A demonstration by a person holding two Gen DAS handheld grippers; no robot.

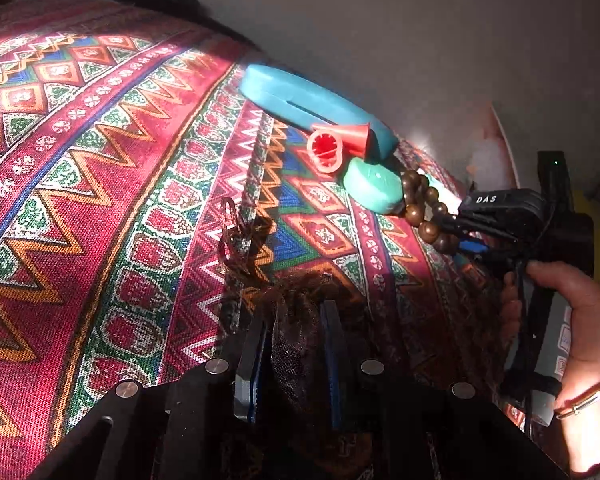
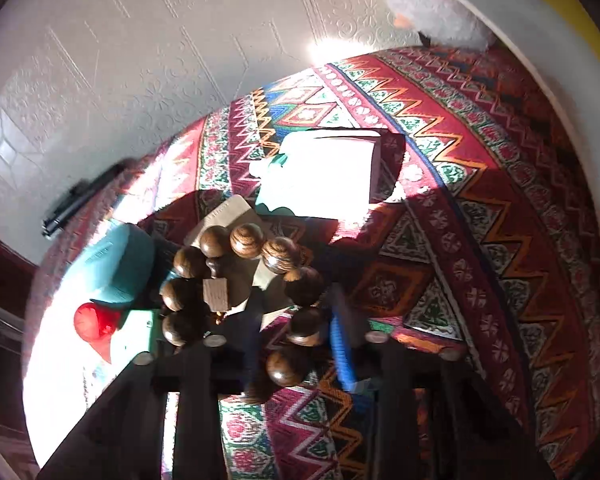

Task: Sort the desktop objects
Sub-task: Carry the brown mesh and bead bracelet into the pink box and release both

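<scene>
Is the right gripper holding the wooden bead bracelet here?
Yes. In the left wrist view the right gripper has its fingers closed on the bead bracelet, beside the teal case.

A tablecloth (image 1: 100,184) of crimson, green, orange and blue zigzag and diamond bands covers the table. On it lie a turquoise case (image 1: 300,104), a red plastic horn (image 1: 336,144), a teal disc (image 1: 374,190) and a white pad (image 2: 324,172). The beads (image 2: 244,276) are dark brown with streaked wood grain.
</scene>
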